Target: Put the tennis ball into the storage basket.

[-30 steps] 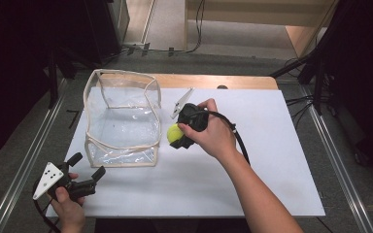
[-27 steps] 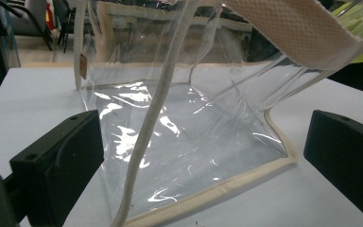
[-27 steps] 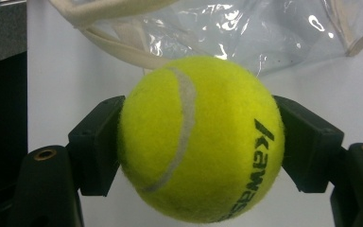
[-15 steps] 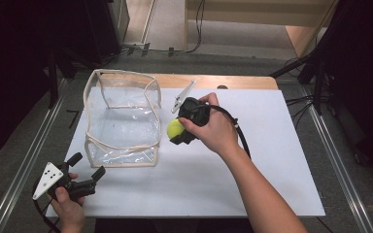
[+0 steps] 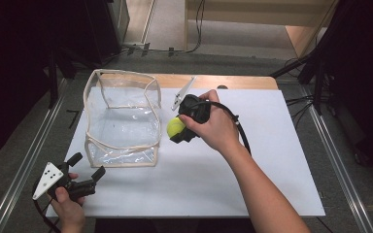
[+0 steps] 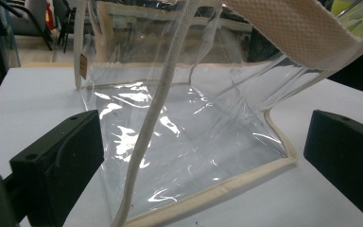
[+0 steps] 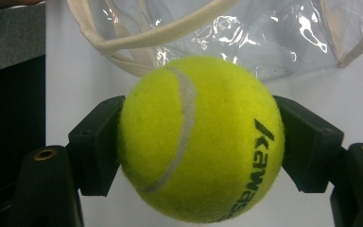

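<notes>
R gripper (image 5: 175,130) jaws clamping tennis ball (image 7: 201,139), beside clear bag (image 5: 121,116)

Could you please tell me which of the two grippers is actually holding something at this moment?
The right gripper, beside the clear bag: its jaws clamp the yellow tennis ball. The left gripper stands open at the table's near corner.

A white table top (image 5: 272,160) with metal side rails (image 5: 337,160) stands on grey floor (image 5: 252,68); dark surroundings, wooden furniture (image 5: 301,19) behind.

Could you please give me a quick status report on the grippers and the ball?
Right gripper shut on tennis ball, beside clear bag. Left gripper open, at bag's near corner. Nothing blocking the bag's open top.
</notes>
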A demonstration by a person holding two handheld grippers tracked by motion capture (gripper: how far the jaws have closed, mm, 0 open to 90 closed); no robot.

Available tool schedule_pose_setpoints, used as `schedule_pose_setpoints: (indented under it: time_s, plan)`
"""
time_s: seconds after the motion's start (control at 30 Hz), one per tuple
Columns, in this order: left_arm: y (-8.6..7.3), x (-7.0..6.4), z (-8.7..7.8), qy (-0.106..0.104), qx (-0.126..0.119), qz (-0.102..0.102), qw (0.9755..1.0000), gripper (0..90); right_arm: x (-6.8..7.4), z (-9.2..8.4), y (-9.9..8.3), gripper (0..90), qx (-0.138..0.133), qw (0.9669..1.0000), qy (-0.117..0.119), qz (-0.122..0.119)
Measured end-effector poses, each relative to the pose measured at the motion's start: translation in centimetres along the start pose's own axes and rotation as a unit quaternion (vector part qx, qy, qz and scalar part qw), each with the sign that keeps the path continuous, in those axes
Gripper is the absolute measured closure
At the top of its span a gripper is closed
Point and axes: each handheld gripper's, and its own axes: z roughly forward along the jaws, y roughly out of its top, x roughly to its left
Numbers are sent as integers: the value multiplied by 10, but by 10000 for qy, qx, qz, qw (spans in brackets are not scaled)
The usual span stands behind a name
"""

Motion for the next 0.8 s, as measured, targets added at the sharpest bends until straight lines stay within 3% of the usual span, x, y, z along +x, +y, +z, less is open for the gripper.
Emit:
schedule_pose_setpoints:
  time_s: [0.8]
  plan:
    - [0,0,0,-5,1,-5,10000,0,3,-18,21,229,-34,9998,-31,-200]
